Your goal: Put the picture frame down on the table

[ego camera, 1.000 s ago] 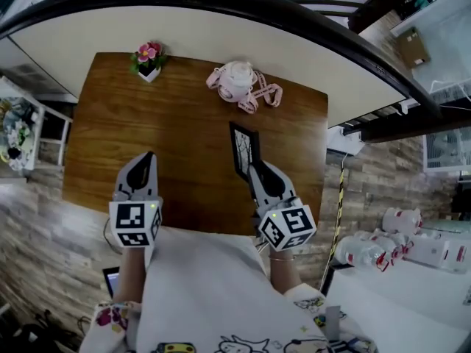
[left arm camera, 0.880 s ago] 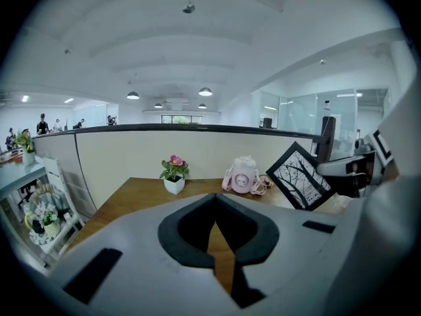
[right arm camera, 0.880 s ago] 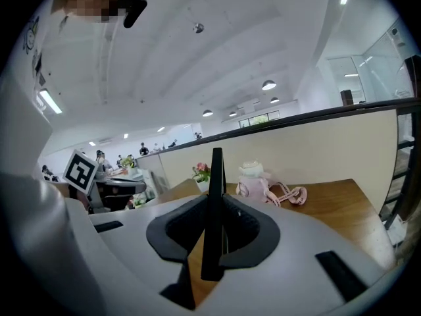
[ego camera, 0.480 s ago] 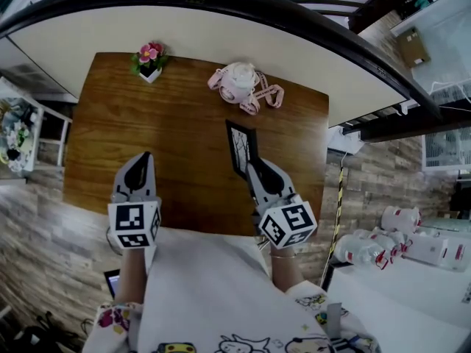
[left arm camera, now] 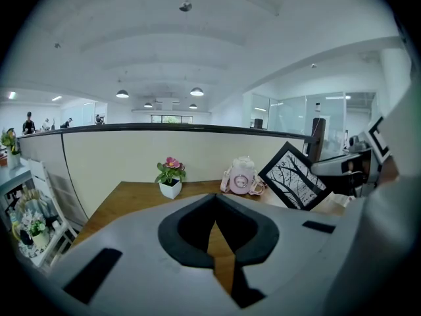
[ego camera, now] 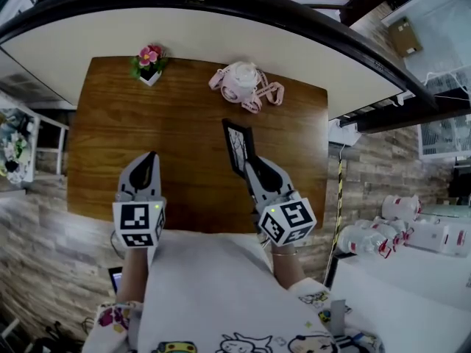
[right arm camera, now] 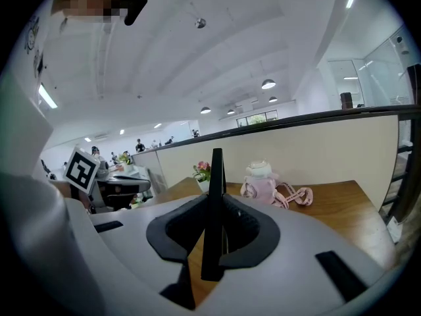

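A black picture frame with a black-and-white tree print stands on edge over the wooden table, held by my right gripper, which is shut on its lower edge. In the right gripper view the picture frame shows edge-on between the jaws. In the left gripper view the picture frame hangs tilted at the right. My left gripper hovers over the table's near left part, jaws shut with nothing between them.
A small pot of pink flowers sits at the table's far left. A pink bottle with a strap lies at the far middle. A cream partition wall runs behind the table. The table's near edge meets my body.
The right gripper and the picture frame have shifted slightly left and farther over the table. The left gripper has barely moved.
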`<action>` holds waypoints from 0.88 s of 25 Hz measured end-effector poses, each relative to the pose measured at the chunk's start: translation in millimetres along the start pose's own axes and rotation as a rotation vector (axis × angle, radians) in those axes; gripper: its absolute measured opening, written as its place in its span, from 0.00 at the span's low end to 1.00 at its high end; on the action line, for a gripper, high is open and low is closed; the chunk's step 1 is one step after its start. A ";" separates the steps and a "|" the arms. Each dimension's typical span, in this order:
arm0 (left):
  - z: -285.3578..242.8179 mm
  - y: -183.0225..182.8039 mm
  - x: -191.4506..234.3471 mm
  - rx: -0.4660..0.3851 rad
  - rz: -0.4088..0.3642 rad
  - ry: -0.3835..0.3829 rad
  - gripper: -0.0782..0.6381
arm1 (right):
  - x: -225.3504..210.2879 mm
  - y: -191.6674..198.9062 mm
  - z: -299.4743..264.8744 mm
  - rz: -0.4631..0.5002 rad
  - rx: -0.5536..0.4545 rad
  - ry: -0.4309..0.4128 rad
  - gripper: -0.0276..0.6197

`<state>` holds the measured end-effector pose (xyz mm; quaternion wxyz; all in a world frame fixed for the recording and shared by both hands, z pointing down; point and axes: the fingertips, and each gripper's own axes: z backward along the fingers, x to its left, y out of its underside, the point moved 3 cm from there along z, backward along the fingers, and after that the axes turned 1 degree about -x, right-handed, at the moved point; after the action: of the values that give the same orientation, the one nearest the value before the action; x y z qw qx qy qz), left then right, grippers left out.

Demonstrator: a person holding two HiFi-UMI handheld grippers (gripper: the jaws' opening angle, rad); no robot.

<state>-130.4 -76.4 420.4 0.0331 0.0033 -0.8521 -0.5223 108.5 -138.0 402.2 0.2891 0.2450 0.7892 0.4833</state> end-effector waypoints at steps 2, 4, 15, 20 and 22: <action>-2.1 1.2 2.0 0.002 -0.002 0.007 0.11 | 1.8 -0.2 -3.1 0.005 0.004 -0.001 0.14; -4.4 1.2 2.9 -0.003 0.000 0.015 0.11 | 2.9 -0.8 -5.9 0.005 0.006 0.001 0.14; -12.2 7.2 5.1 0.013 0.016 0.037 0.11 | 5.8 0.4 -11.6 -0.036 0.014 0.001 0.14; -15.3 8.2 5.2 0.015 0.017 0.046 0.12 | 6.4 1.4 -14.4 -0.048 0.025 0.000 0.14; -16.7 10.8 5.9 0.021 0.018 0.051 0.11 | 7.2 3.2 -16.4 -0.052 0.033 -0.002 0.14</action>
<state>-135.1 -86.6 437.9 0.0594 0.0092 -0.8564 -0.5128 92.4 -142.0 409.6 0.2983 0.2296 0.8029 0.4622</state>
